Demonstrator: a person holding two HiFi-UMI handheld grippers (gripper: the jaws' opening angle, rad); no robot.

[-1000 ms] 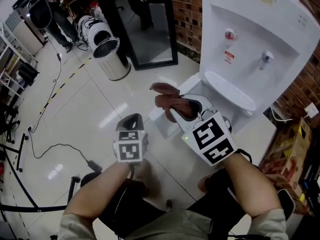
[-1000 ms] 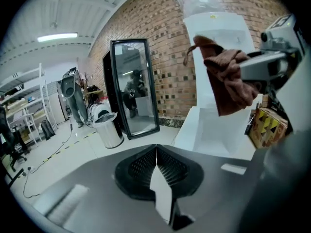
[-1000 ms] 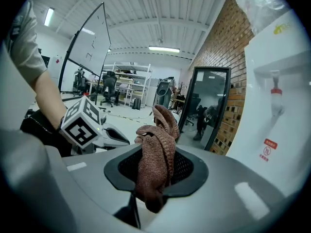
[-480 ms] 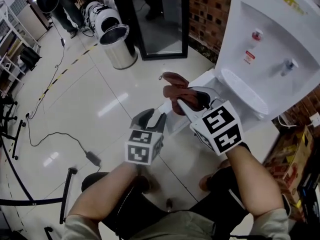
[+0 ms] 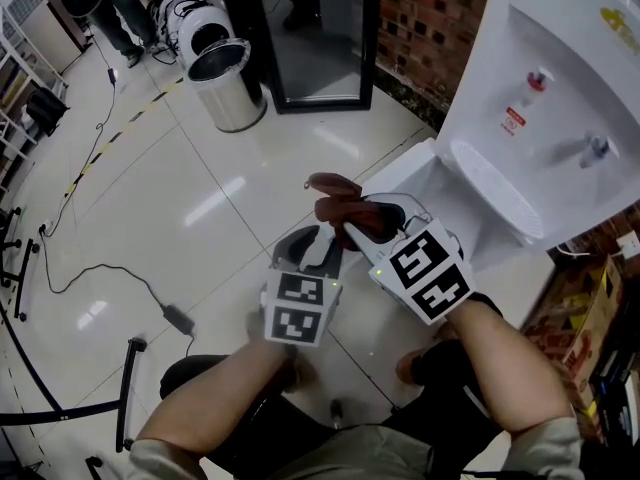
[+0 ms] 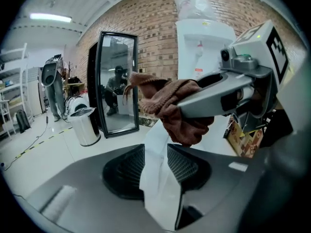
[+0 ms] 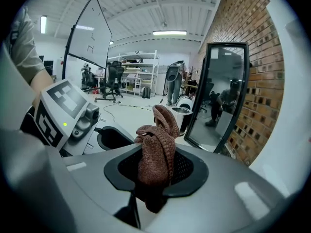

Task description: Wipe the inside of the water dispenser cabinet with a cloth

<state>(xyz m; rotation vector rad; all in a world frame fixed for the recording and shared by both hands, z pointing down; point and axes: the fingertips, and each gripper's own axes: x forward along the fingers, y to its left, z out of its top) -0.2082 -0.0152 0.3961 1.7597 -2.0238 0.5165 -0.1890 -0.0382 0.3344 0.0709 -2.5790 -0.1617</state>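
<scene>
The white water dispenser (image 5: 560,78) stands at the right against a brick wall, and its lower cabinet door (image 5: 410,173) swings out toward me. My right gripper (image 5: 368,218) is shut on a bunched brown cloth (image 5: 345,208), which sticks up past the jaws in the right gripper view (image 7: 156,152). My left gripper (image 5: 318,246) sits just left of it; its jaws have just been opening. The door's white edge (image 6: 158,149) lies between those jaws, with no squeeze visible. The cloth (image 6: 172,106) and the right gripper hang close above them. The cabinet's inside is hidden.
A steel bin (image 5: 225,88) and a tall framed mirror (image 5: 320,38) stand at the back. A cable with a power brick (image 5: 178,320) trails over the tiled floor at the left. A cardboard box (image 5: 590,308) sits at the right. My legs are below.
My left gripper's jaws have gone from shut to open, and it has moved right, up to the door's edge. The right gripper with the cloth has dropped a little.
</scene>
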